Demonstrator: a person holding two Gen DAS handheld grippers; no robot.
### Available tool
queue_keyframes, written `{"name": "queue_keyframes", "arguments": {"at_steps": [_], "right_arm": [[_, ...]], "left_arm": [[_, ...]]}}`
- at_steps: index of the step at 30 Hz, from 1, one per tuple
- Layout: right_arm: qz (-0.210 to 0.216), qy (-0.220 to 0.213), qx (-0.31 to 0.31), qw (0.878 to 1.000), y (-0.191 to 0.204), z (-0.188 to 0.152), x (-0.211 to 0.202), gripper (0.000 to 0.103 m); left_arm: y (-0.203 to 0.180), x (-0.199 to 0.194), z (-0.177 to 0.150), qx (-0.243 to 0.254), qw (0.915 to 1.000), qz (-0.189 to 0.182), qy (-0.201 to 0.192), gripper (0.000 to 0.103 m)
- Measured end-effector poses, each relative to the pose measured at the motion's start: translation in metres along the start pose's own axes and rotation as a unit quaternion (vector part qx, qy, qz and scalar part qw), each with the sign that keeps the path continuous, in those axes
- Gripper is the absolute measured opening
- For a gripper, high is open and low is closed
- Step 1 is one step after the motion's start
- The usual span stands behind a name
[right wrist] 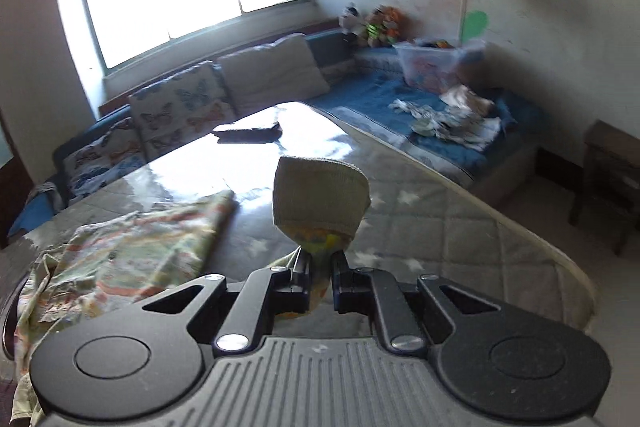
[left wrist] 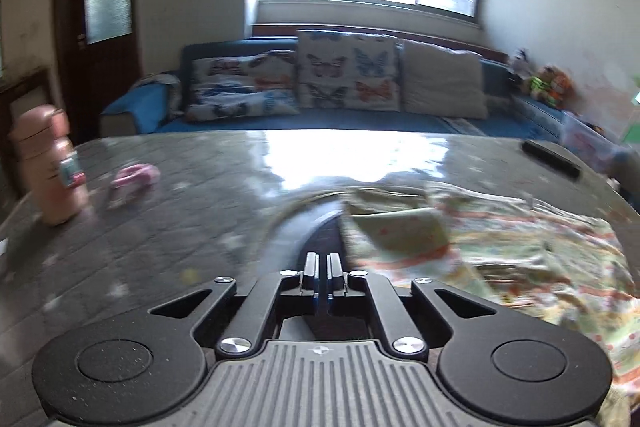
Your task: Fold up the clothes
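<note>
Counter, glossy and quilted, fills both views. Patterned garment lies crumpled at 3 o'clock in the left view and at 9 o'clock in the right. We see the right gripper with fingers pinched on the garment's ribbed cuff, lifted clear. Left gripper fingers are nearly together, holding nothing. Risk: the thin pinch slips, or the raised cuff drags the body askew.

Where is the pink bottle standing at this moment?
In the left wrist view, the pink bottle stands upright at the far left edge of the glass-topped table, with a small pink object lying just to its right.
</note>
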State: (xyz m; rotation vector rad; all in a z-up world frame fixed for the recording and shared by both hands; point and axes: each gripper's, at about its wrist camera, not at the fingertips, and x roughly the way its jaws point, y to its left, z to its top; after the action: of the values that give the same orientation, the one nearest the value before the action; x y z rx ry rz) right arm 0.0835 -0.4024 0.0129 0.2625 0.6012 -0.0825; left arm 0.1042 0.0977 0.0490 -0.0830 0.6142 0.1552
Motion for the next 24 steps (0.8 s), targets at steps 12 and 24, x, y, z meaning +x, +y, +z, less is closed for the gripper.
{"name": "queue_keyframes", "arguments": {"at_steps": [12, 24], "right_arm": [[-0.085, -0.016, -0.021, 0.996, -0.012, -0.007, -0.009, 0.034], [-0.013, 0.006, -0.083, 0.996, 0.027, -0.002, 0.003, 0.054]], "left_arm": [[-0.089, 0.09, 0.032, 0.084, 0.9962, -0.012, 0.015, 0.072], [-0.067, 0.143, 0.022, 0.065, 0.9951, -0.004, 0.075, 0.01]]}}
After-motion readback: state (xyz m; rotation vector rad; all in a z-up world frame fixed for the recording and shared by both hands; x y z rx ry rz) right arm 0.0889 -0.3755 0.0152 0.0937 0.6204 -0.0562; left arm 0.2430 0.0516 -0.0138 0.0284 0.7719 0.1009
